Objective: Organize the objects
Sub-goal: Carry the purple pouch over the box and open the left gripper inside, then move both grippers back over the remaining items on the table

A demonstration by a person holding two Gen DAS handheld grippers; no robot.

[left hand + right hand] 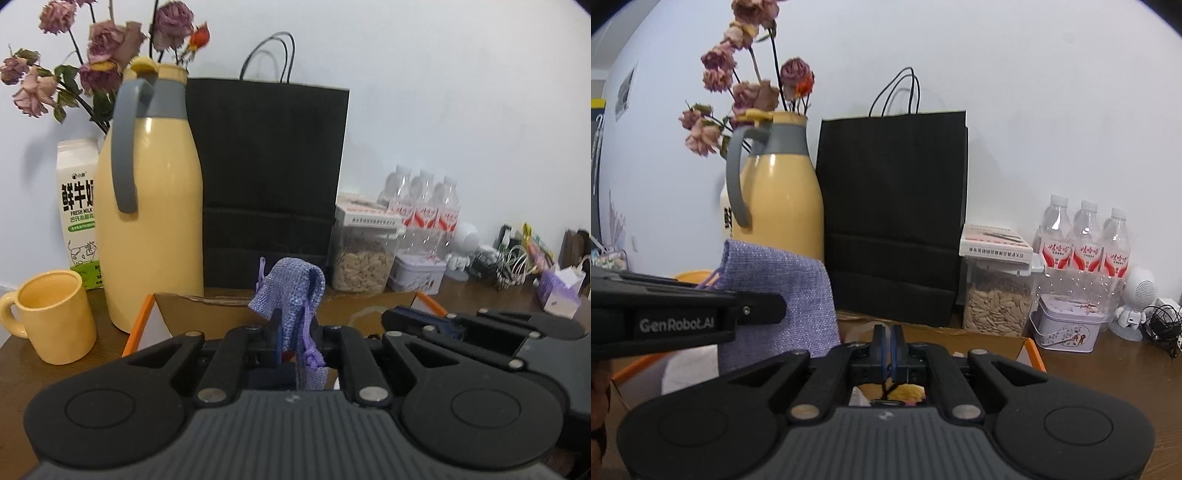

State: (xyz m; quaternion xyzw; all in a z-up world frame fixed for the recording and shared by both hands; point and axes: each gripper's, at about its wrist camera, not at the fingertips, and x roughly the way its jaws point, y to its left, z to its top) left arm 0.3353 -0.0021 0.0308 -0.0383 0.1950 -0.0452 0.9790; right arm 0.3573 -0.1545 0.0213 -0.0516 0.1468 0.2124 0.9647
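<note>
My left gripper is shut on a purple woven drawstring pouch and holds it above an open cardboard box with orange edges. The pouch also shows in the right wrist view, hanging from the left gripper's body at the left. My right gripper is shut with its blue pads together, over the same box. A thin dark cord and a yellow item lie below its fingers; I cannot tell if the cord is pinched.
On the brown table stand a yellow thermos jug, a yellow mug, a milk carton, dried roses, a black paper bag, a seed jar, a small tin, water bottles and cables at the right.
</note>
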